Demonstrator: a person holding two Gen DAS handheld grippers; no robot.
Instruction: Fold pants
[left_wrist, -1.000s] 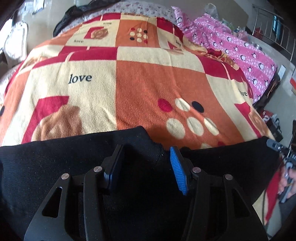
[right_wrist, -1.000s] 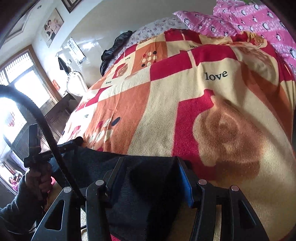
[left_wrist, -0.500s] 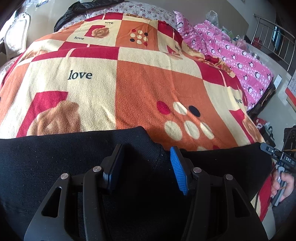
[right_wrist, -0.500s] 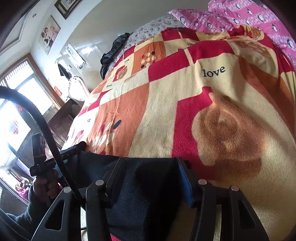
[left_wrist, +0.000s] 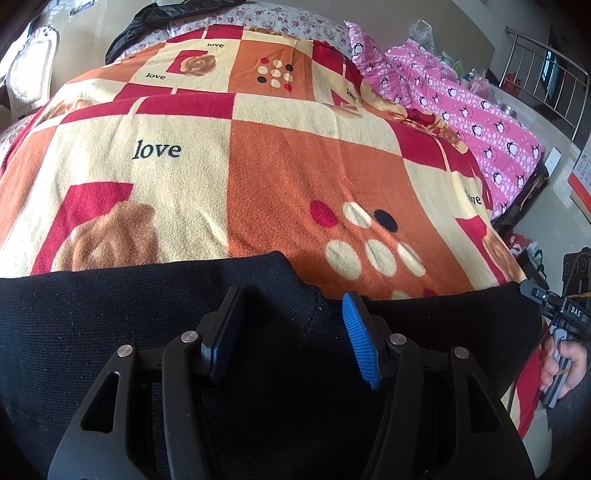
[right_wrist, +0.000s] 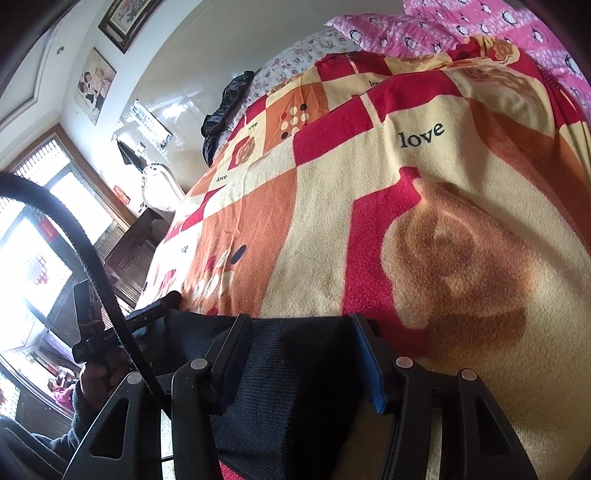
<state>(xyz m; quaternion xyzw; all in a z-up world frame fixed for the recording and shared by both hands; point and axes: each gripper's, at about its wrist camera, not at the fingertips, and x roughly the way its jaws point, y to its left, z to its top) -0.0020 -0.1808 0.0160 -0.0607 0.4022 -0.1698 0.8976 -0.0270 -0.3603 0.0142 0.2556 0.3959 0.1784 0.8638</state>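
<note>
A: Two grippers on the cloth. The left gripper (left_wrist: 291, 332) sits astride a raised ridge of the black pants (left_wrist: 110, 314); its jaws have just been opening a little, the ridge lies between them, and the pads look clear of it. The right gripper (right_wrist: 301, 354) pinches a thick folded bundle at the other end; the fabric fills the gap from pad to pad.

B: Where are the pants?

A: They lie in a band along the near edge of the bed, on the patterned blanket (left_wrist: 280, 166); part of them is hidden under both tools.

B: Risks?

A: As I judge it, a one-sided hold. If the right side lifts or pulls while the left is loose, the band will skew and the fold will drag crooked; the plush blanket may also catch the knit and bunch it. The cable (right_wrist: 92, 258) loops close past the right tool and could snag.

B: Room to move?

A: Plenty ahead; the blanket is bare well beyond the pants. A pink quilt (left_wrist: 480, 122) bounds the far right; the bed drops off just past the right-hand end of the pants, so carry the fold inward.
</note>
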